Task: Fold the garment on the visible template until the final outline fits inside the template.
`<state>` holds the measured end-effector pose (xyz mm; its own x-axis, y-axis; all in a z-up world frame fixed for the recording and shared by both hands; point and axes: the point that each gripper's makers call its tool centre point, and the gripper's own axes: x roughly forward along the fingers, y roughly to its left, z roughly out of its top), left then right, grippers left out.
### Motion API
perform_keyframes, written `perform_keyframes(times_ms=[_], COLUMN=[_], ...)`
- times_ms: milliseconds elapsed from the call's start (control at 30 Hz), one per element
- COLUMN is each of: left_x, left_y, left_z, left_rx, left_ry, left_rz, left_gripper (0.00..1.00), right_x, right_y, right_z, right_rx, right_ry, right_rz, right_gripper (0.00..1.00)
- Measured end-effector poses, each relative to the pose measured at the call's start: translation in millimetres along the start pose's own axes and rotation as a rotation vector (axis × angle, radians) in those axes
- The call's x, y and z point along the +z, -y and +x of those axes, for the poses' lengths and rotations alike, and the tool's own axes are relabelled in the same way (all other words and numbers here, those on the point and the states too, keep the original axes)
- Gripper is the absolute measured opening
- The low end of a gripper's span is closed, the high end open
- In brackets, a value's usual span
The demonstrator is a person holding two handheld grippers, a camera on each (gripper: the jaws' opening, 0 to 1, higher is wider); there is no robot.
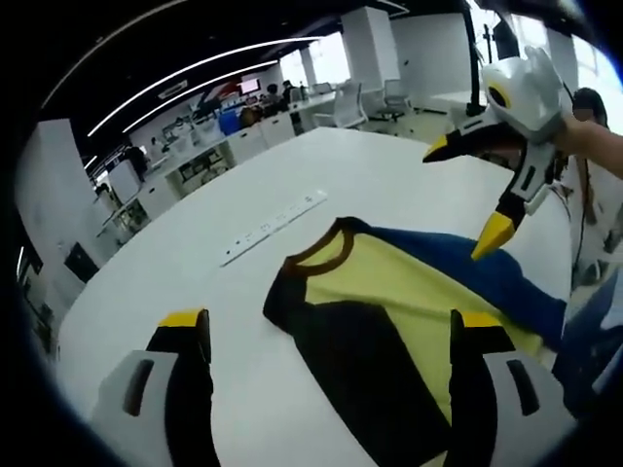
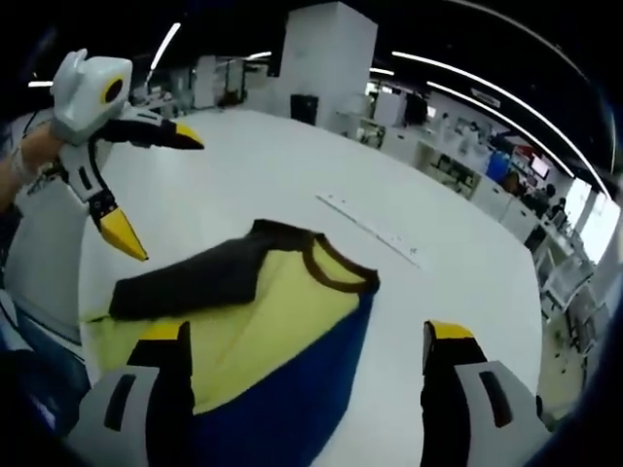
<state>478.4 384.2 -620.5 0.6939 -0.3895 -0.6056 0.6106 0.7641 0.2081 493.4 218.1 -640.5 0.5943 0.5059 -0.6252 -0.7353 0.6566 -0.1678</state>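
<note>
A T-shirt (image 1: pixel 389 292) with black, yellow and blue panels and a brown collar (image 1: pixel 326 255) lies on the white table (image 1: pixel 292 165). My left gripper (image 1: pixel 331 326) hovers open just above its near part, one jaw over the black panel and the other over bare table. My right gripper (image 1: pixel 465 195) hangs open above the blue side, holding nothing. In the right gripper view the shirt (image 2: pixel 263 302) has a black sleeve (image 2: pixel 195 272) folded across the yellow. My right gripper (image 2: pixel 304 331) stands open over the shirt's near part. The left gripper (image 2: pixel 156 190) is open in the air at the far left.
A long white strip (image 1: pixel 273 226) with small marks lies on the table beyond the collar, the same strip (image 2: pixel 375 229) to the right in the right gripper view. A hand (image 1: pixel 594 136) holds the right gripper. Office desks and chairs (image 1: pixel 341 102) stand past the table's far edge.
</note>
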Motion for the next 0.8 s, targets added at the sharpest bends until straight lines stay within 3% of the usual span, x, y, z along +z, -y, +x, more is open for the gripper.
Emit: perform_keyframes(times_ms=[533,800], left_x=[-4.9,-23.3], left_y=[13.2,23.1], left_z=[-23,-33], left_rx=[0.012,0.036], left_ry=[0.03,0.042], left_rz=[0.017,0.014], left_gripper=[0.99,0.99], right_x=[-12.5,-27.1], right_y=[-23,-43], right_z=[-19,-28], right_rx=[0.004,-0.005], right_ry=[0.009,0.026], right_rz=[0.025,0.037], right_gripper=[1.0,1.0])
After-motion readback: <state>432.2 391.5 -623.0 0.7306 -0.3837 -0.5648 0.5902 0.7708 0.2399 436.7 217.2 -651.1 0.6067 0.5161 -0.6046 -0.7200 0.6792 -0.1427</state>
